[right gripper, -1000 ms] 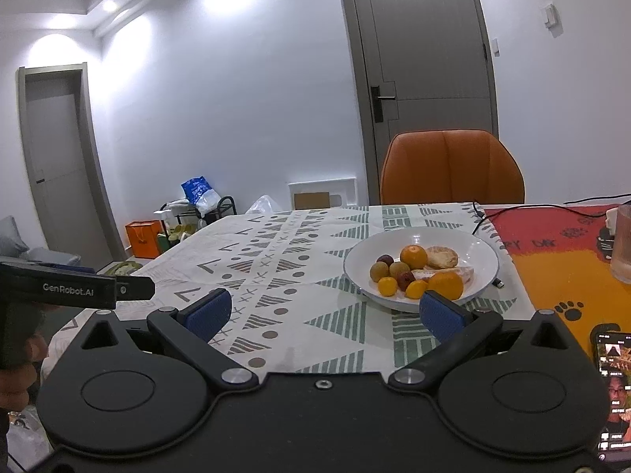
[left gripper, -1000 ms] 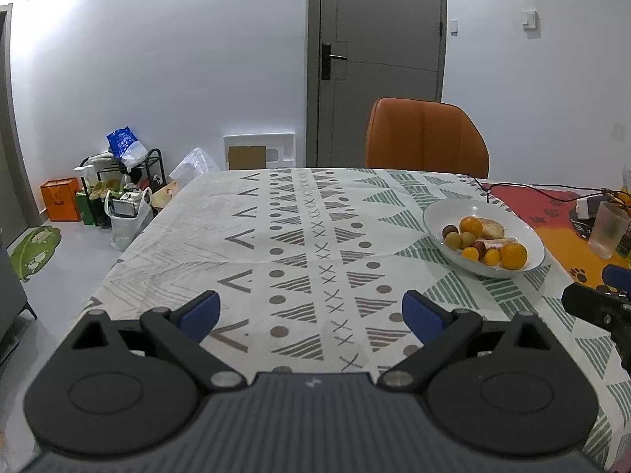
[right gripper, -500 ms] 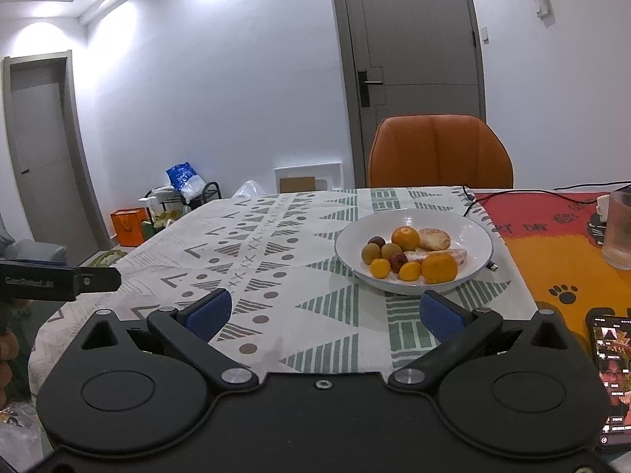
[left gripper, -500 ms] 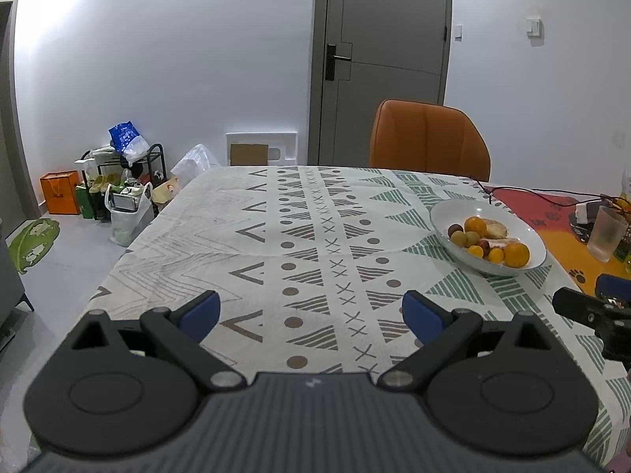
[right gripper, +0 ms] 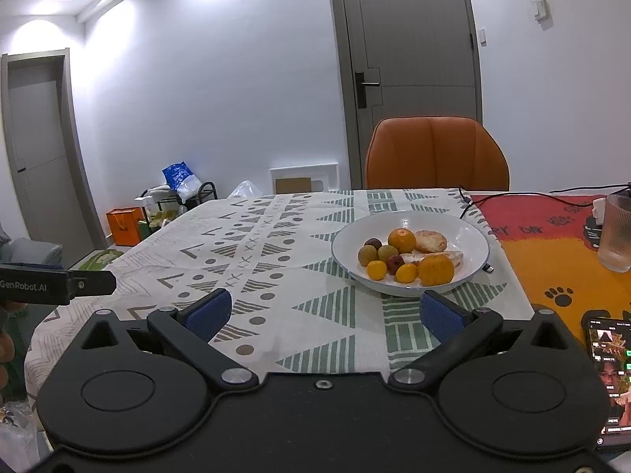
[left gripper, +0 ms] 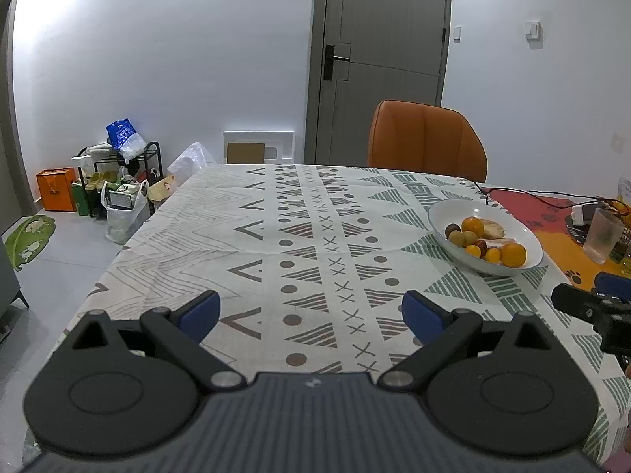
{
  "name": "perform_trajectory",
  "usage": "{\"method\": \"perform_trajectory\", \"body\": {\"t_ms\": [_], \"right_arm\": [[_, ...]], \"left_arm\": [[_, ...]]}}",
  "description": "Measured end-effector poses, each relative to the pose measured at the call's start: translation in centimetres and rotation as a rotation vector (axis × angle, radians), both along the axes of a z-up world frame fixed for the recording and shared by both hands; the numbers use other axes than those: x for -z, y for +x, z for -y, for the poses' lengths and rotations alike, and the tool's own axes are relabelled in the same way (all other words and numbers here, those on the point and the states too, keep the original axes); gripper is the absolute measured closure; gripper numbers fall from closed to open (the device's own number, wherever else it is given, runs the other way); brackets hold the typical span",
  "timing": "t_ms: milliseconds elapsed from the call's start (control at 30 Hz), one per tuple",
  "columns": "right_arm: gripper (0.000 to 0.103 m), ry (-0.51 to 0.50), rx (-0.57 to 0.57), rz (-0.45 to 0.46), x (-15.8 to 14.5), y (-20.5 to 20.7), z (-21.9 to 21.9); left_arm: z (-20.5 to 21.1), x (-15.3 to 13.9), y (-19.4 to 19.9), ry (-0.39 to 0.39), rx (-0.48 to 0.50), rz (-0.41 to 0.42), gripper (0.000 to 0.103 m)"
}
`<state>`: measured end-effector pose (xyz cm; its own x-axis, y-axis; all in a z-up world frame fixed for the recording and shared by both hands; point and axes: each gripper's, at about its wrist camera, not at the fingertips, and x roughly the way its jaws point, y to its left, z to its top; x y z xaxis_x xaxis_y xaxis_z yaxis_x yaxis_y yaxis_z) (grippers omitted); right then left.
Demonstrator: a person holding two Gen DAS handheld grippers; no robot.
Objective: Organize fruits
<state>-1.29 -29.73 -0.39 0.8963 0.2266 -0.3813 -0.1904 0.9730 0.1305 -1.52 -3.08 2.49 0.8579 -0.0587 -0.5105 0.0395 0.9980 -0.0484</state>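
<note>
1. Hovering both grippers over the table edge, nothing held: right gripper [right gripper: 323, 315] has fingers spread wide, left gripper [left gripper: 311, 311] the same.
2. Fruits sit piled in the white bowl [right gripper: 465, 232] on the patterned tablecloth [right gripper: 276, 236]. From my right gripper the bowl is at 12–1 o'clock, near; from the left gripper it's at 2 o'clock [left gripper: 445, 213], well apart.
3. Big orange [right gripper: 435, 270] at the bowl's 6 o'clock: likely firm, heaviest piece, smooth rind. I'd grip across its widest part, pads level.
4. Small yellow fruits [right gripper: 376, 270] and the green-brown ones [right gripper: 367, 255]: light, round, prone to roll. Close gently, centred, or they squirt out.
5. Dark red fruit [right gripper: 395, 264] is wedged touching its neighbours; lifting it may nudge them.
6. Peeled pieces [right gripper: 432, 241] at the back look soft; minimal squeeze.
7. Bowl is probably ceramic, slick rim: avoid knocking it. Glass [right gripper: 615, 232] and phone [right gripper: 609, 374] at 3 o'clock, keep clear.
</note>
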Motion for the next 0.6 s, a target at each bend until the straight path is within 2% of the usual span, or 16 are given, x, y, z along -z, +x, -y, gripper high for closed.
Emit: {"method": "perform_trajectory", "body": {"t_ms": [600], "right_arm": [[0.000, -0.005, -0.007, -0.005, 0.09, 0.14, -0.36]], "left_arm": [[-0.52, 0.21, -0.44, -0.012, -0.006, -0.003, 0.005]]}}
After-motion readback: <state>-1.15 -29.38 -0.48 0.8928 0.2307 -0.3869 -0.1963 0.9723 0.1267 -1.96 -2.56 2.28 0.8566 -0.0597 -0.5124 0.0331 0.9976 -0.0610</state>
